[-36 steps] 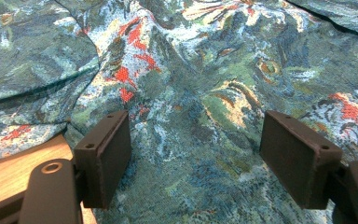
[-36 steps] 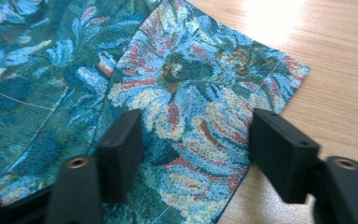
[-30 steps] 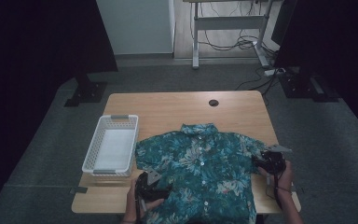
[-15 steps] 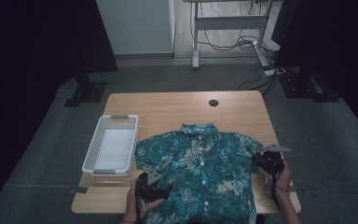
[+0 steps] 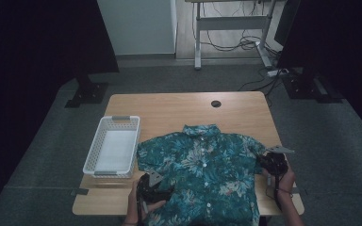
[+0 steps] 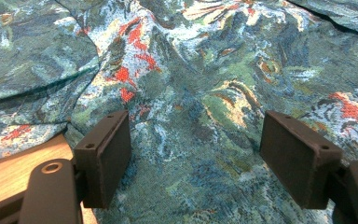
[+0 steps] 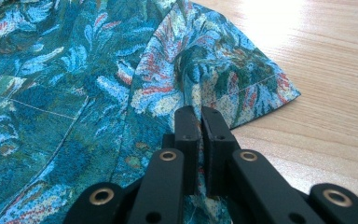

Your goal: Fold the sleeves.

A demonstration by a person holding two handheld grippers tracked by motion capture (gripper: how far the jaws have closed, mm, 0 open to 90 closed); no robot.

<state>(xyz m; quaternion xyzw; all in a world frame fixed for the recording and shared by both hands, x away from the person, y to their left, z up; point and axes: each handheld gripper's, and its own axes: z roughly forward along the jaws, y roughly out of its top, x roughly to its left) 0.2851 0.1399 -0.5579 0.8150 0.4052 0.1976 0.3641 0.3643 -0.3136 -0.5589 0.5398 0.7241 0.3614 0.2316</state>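
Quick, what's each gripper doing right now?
Left gripper: open, jaws wide over the shirt, gripping nothing.
Right gripper: jaws just closed, pinching the shirt's sleeve.

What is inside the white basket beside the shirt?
The white basket looks empty, showing its pale floor. The near wall hides a thin strip of the floor behind it.

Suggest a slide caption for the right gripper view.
Right gripper pinching the sleeve of a teal floral shirt on a wooden table.

White basket (image 5: 113, 150); wooden table (image 5: 179, 110)
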